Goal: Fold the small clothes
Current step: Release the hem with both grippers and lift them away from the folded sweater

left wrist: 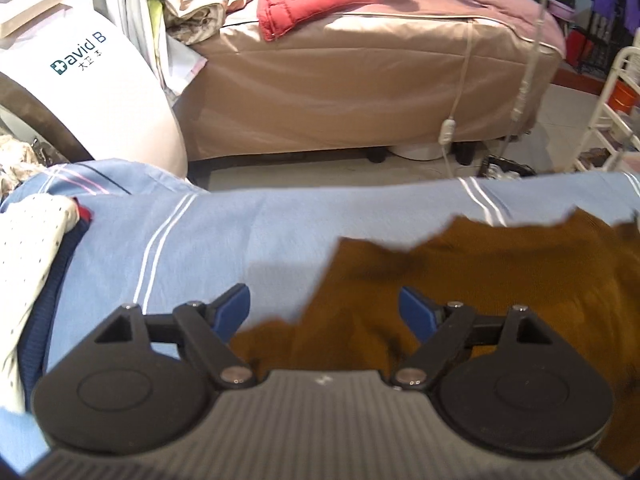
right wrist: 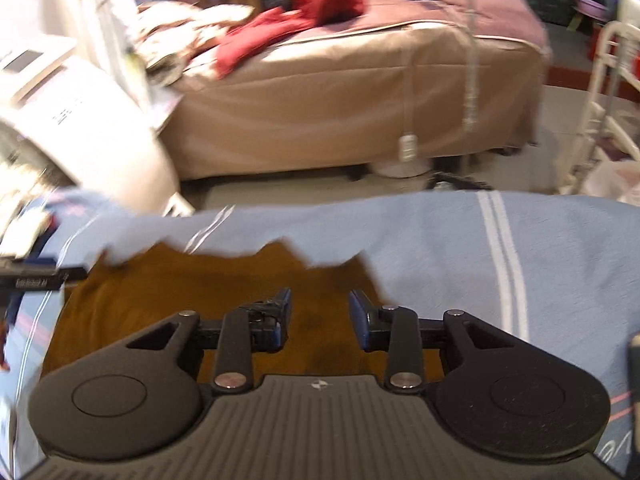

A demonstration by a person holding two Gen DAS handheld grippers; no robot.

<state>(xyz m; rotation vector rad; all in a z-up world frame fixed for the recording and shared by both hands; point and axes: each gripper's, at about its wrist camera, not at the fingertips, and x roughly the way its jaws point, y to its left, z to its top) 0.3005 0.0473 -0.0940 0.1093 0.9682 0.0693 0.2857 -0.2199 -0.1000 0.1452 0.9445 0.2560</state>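
A brown knitted garment (left wrist: 480,272) lies spread on a light blue striped sheet (left wrist: 240,232). My left gripper (left wrist: 324,312) hovers over the garment's left edge, its blue pads wide apart and gripping nothing. In the right wrist view the same brown garment (right wrist: 192,288) lies under my right gripper (right wrist: 320,316), whose jaws stand partly apart with no cloth pinched between them. The garment's far edge is jagged and wavy in both views. At the left edge of the right wrist view part of the left gripper's body (right wrist: 36,276) shows.
A folded white dotted cloth (left wrist: 32,264) on dark blue fabric lies at the sheet's left. Beyond the sheet stand a white machine (left wrist: 92,92), a tan bed (left wrist: 360,92) with red clothes (left wrist: 316,4), hanging cables (left wrist: 528,60) and a white rack (left wrist: 612,100).
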